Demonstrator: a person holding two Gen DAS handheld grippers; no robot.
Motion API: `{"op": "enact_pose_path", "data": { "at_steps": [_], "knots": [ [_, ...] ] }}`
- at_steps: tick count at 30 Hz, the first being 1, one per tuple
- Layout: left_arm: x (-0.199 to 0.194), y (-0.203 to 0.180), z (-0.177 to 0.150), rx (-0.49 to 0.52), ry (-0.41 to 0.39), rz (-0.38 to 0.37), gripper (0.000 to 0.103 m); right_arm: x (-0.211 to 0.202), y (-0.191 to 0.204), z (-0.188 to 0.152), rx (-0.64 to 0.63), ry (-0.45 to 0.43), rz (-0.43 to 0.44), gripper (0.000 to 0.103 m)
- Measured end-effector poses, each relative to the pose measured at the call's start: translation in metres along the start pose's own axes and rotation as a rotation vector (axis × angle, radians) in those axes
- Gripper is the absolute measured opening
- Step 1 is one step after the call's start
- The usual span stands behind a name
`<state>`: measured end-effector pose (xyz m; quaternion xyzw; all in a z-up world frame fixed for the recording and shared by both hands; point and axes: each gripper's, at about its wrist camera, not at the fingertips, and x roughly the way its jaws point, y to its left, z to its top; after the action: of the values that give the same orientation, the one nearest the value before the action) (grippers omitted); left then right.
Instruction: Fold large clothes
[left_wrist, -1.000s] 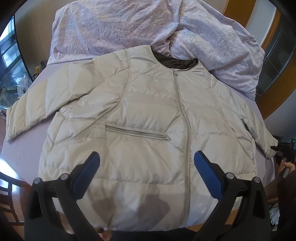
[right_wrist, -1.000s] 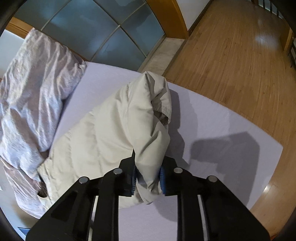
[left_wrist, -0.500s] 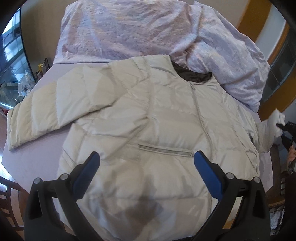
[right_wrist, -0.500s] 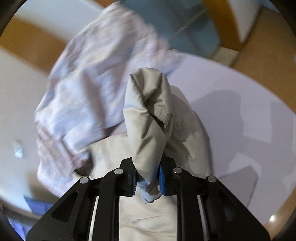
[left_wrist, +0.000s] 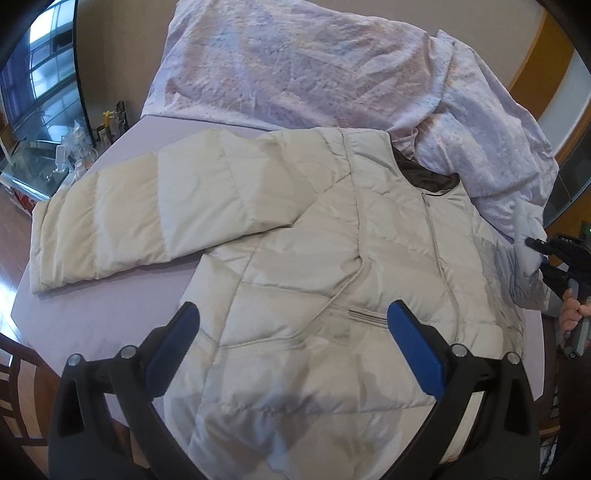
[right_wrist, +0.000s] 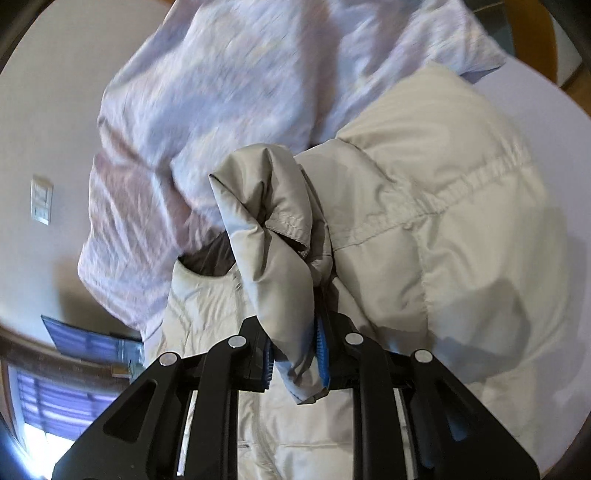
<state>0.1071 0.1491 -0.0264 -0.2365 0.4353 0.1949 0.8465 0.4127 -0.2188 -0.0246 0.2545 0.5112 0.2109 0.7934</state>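
A cream puffer jacket lies front up on a lilac bed, zipped, its left sleeve stretched out flat. My left gripper is open and empty, hovering over the jacket's lower front near the pocket zip. My right gripper is shut on the jacket's right sleeve cuff and holds it lifted over the jacket body. The right gripper also shows at the right edge of the left wrist view.
A crumpled lilac duvet lies at the head of the bed, touching the jacket's collar. A shelf with small bottles stands left of the bed. A wooden chair is at the lower left. A wall switch shows.
My right gripper has swung the held sleeve cuff from the bed's edge inward over the jacket body. My left gripper has shifted left across the jacket, still open.
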Motion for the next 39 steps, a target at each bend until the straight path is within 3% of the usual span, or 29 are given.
{"op": "enact_pose_path", "data": {
  "at_steps": [7,12,16,19,21,23,31,34,39],
  "knots": [
    [0.003,0.007,-0.001,-0.003,0.009,-0.009,0.101,0.07,0.057,-0.038,-0.075,0.145,0.019,0.019],
    [0.0,0.016,-0.001,-0.016,0.001,-0.007,0.101,0.112,0.078,-0.063,-0.119,0.219,-0.064,0.019],
    [-0.003,0.026,-0.001,-0.038,-0.005,-0.002,0.101,0.126,0.091,-0.071,-0.166,0.223,-0.121,0.021],
    [-0.005,0.034,-0.001,-0.05,-0.007,0.0,0.101,0.135,0.104,-0.079,-0.248,0.227,-0.171,0.033],
    [-0.006,0.036,0.0,-0.052,-0.011,0.002,0.101,0.139,0.115,-0.085,-0.298,0.235,-0.171,0.063],
    [-0.008,0.039,0.001,-0.054,-0.015,0.004,0.101,0.138,0.122,-0.089,-0.329,0.229,-0.175,0.073],
    [-0.009,0.052,0.005,-0.069,-0.02,0.018,0.101,0.1,0.122,-0.071,-0.272,0.116,-0.098,0.073],
    [-0.008,0.057,0.006,-0.076,-0.02,0.024,0.101,0.103,0.117,-0.063,-0.24,0.085,-0.149,0.073],
    [-0.005,0.064,0.011,-0.076,-0.017,0.049,0.101,0.126,0.11,-0.069,-0.257,0.116,-0.25,0.073]
  ]
}}
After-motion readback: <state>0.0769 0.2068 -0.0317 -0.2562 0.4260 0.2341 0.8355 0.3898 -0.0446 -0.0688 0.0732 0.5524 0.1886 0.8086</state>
